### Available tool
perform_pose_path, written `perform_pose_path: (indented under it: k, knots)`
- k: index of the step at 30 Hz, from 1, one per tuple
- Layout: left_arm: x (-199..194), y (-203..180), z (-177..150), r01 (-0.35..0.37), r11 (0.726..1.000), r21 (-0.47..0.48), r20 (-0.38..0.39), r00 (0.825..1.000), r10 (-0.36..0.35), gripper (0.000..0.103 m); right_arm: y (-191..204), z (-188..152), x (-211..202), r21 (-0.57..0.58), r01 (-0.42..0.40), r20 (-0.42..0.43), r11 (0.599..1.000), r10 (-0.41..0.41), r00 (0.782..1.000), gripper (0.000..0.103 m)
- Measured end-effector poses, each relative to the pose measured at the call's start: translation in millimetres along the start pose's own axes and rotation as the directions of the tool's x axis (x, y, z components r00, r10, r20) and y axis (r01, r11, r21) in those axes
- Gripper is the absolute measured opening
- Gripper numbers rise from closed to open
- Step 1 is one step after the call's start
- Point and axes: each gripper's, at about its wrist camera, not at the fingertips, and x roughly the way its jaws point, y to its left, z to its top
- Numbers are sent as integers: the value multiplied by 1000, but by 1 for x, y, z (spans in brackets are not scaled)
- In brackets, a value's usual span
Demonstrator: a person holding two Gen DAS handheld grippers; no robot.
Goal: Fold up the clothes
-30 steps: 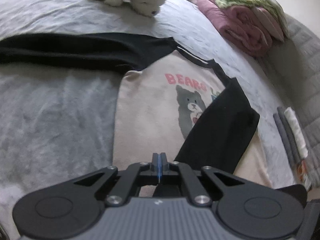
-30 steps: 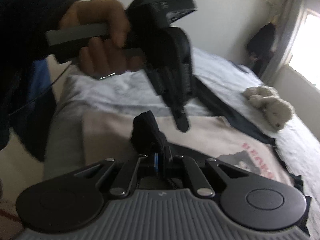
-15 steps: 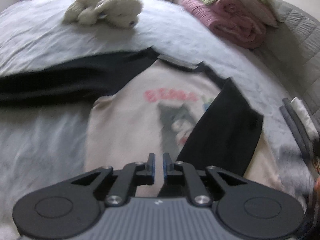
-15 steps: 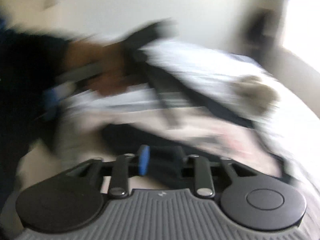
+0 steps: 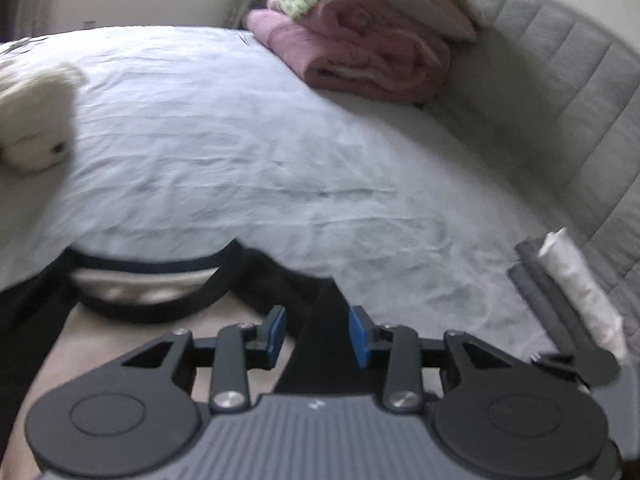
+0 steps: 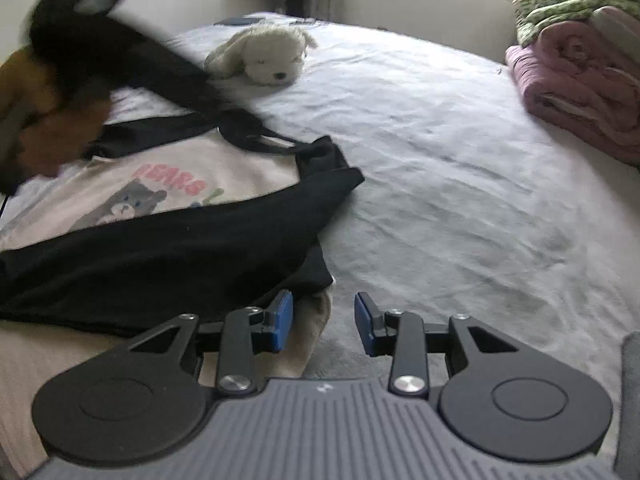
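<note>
Cream raglan shirt [image 6: 224,168] with black sleeves and a bear print lies flat on the grey bed cover [image 6: 460,168], filling the left half of the right wrist frame; one black sleeve [image 6: 168,248] is folded diagonally across the chest, and the other sleeve runs off toward the upper left, where a blurred hand [image 6: 52,120] sits over it. In the left wrist view only the black collar [image 5: 148,280] and a strip of black cloth show, at lower centre. Left gripper [image 5: 316,336] is spread open with that black strip between its fingers, not pinched. Right gripper [image 6: 323,322] is also spread open and holds nothing, hovering just off the cream side edge at lower centre. The shirt looks like a light, limp jersey knit: it will drape, slide little on the plush cover, and wrinkle if dragged. Best hold is probably at the seams: shoulder, cuff or hem corner, taking both layers. The sleeve across the chest fits a fold partly made. Off-task: white plush dog [image 6: 264,54] upper centre, rolled pink blanket [image 6: 580,80] with green cloth on top at upper right, and quilted padded headboard [image 5: 560,92].
</note>
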Motion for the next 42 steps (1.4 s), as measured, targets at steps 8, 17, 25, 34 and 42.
perform_pose_path:
  k: [8, 17, 25, 34, 42]
  knots:
    - [60, -14, 17, 63, 995, 79, -94, 994, -55, 38, -11, 1, 24, -20, -34, -36, 999, 33, 999, 31]
    - [70, -9, 12, 30, 996, 81, -106, 994, -21, 6, -12, 8, 33, 57, -50, -13, 997, 51, 999, 14]
    - [42, 34, 4, 129, 984, -125, 176, 979, -106, 5, -49, -4, 30, 446, -106, 15, 889, 111, 994, 10]
    - [75, 20, -9, 35, 998, -56, 140, 990, -27, 5, -52, -9, 29, 551, -79, -14, 831, 105, 994, 10]
    - [66, 28, 2, -2, 995, -101, 188, 982, 21, 12, -72, -11, 3, 503, 80, -59, 860, -58, 997, 23]
